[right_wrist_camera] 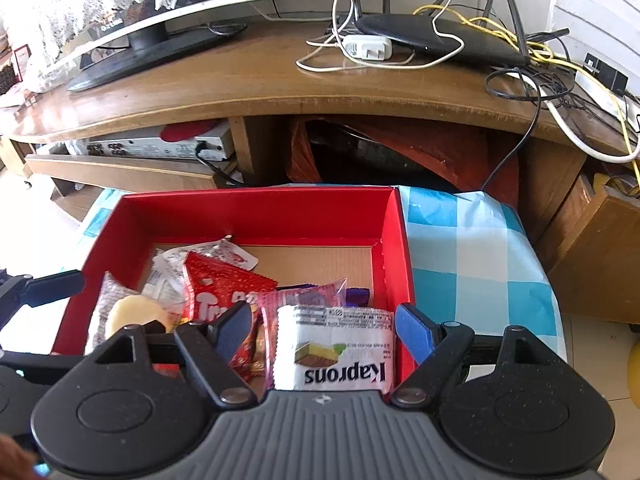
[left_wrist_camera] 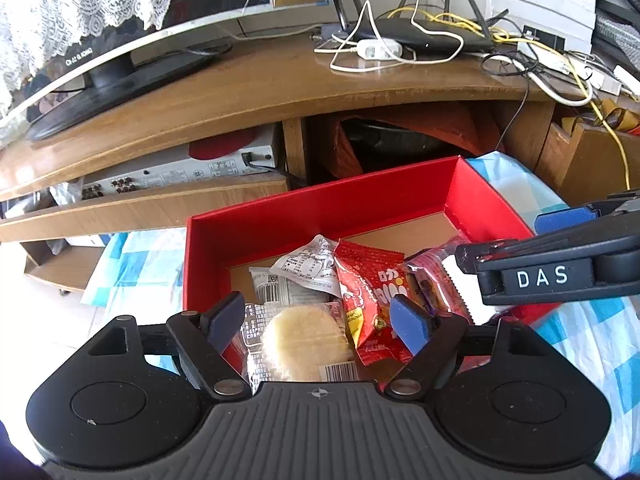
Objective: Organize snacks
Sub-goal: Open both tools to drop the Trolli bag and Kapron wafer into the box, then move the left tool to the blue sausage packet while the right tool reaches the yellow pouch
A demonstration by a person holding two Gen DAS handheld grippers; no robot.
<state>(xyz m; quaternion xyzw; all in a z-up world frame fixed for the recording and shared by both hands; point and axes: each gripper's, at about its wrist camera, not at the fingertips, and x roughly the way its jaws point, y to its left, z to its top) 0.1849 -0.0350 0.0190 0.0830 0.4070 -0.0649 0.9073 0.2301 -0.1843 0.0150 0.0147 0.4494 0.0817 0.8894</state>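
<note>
A red box (left_wrist_camera: 320, 216) (right_wrist_camera: 260, 212) with a cardboard floor holds several snack packs. My left gripper (left_wrist_camera: 320, 320) is open above its near edge, over a clear pack with a round pale cake (left_wrist_camera: 300, 340) and beside a red snack bag (left_wrist_camera: 372, 292). My right gripper (right_wrist_camera: 324, 332) is open over the box's near right corner, with a white Kaprons wafer pack (right_wrist_camera: 336, 348) lying between its fingers, not gripped. The cake (right_wrist_camera: 136, 312) and red bag (right_wrist_camera: 220, 288) also show in the right wrist view. The right gripper's body (left_wrist_camera: 560, 264) crosses the left wrist view at right.
The box sits on a blue-and-white checked cloth (right_wrist_camera: 472, 264). Behind stands a wooden TV stand (left_wrist_camera: 280, 80) with a TV base (left_wrist_camera: 120, 76), a router (right_wrist_camera: 440, 36), a white charger (right_wrist_camera: 368, 48) and tangled cables (right_wrist_camera: 560, 80). An AV receiver (left_wrist_camera: 180, 172) sits on its shelf.
</note>
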